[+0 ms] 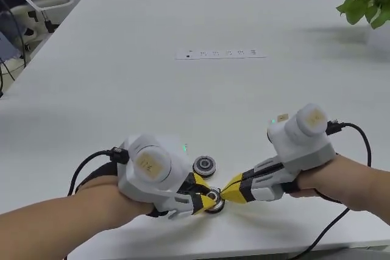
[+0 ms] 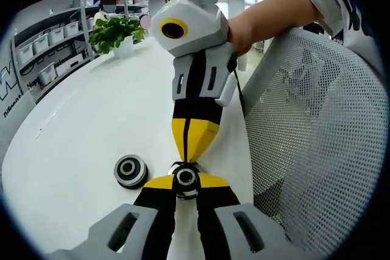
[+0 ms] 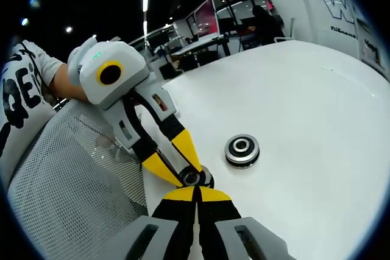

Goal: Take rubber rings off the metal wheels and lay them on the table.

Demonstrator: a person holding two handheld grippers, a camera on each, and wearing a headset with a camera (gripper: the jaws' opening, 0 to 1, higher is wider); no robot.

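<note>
White table, metal wheel near front edge (second wheel just beside), paper strip mid-table

- A large "W" stands on the white wall in the right gripper view. The smaller line beneath it is too blurred to read.
- The person's shirt carries big dark letters, of which only "GE" is legible.
- The paper strip on the counter bears tiny print that cannot be read.
</note>
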